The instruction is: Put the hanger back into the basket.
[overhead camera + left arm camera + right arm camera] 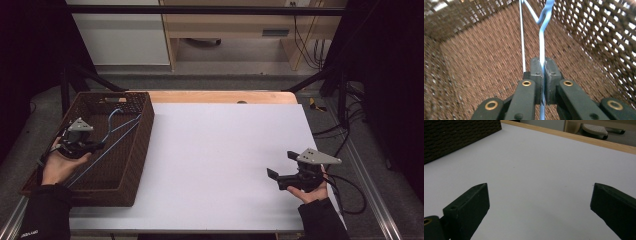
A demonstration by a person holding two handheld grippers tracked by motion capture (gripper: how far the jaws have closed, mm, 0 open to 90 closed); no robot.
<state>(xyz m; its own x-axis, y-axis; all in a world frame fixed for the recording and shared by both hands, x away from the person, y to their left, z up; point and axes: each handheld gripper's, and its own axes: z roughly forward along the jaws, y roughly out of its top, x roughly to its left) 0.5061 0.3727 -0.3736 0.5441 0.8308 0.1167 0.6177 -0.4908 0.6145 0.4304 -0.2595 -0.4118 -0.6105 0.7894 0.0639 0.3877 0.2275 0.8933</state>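
My left gripper (543,75) jaws pressed together on blue wire hanger (541,47), inside brown basket (142,130), table's left. Hanger runs straight ahead from jaws. Right gripper (284,167) spread wide, empty, well apart over white tabletop (225,150). Left does next move, I reckon.

The high view looked forward and down from above the person's side, taking in the whole table (225,150) and the woven basket (135,150) at its left. The left gripper view sat close inside that basket (599,37), looking along its floor toward the far wall. The right gripper view rode low over the table (536,170), facing the basket's outer wall (456,135) and the table's far edge.
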